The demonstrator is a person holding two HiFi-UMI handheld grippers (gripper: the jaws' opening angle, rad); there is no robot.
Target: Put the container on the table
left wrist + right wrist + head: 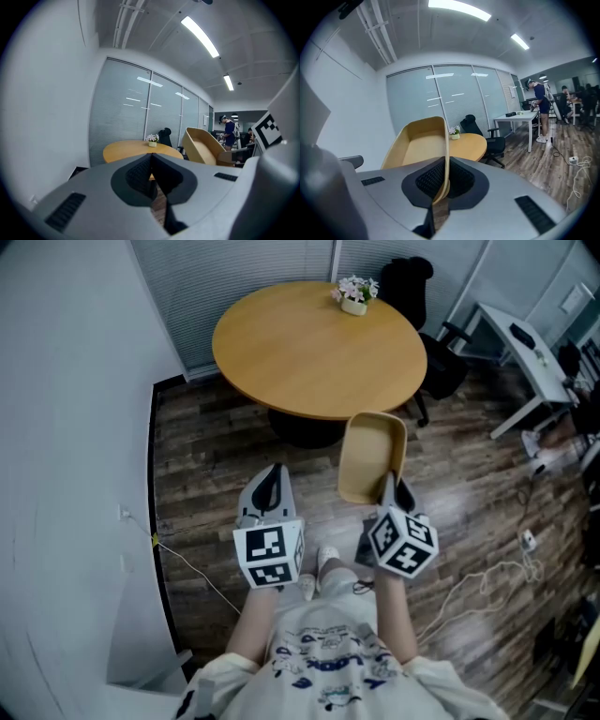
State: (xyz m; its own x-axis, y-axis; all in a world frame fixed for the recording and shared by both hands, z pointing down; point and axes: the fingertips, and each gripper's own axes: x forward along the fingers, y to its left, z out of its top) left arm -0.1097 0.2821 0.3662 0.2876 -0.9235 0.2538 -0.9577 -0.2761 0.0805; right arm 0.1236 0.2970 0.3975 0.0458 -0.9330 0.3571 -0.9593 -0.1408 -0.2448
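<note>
So the container (372, 456), a shallow tan tub with rounded corners, isn't on the table yet. It's up in the air over the wood floor (216, 456), and from the head view its far end just overlaps the near edge of the round wooden table (309, 352).

Our right gripper (392, 487) has it by the near rim. In the right gripper view the thin wall of the container (419, 145) runs edge-on straight between the two jaws, which are pinched onto it (442, 180). The tub is tipped so its open side faces over toward our left.

Our left gripper (272, 486) is just beside it, a bit to the left and not touching the container. Its jaws are pressed together with nothing in them (151, 176). From that view the container (201, 146) shows off to the right.

The table itself is bare apart from a small pot of flowers (354, 296) near its far edge. Behind that sits a black office chair (412, 282), with glass walls and blinds behind it. Off to the right there's a white desk (525, 343), and a person (539, 110) stands by it in the right gripper view. A white cable (192, 568) trails across the floor by the wall on our left.
</note>
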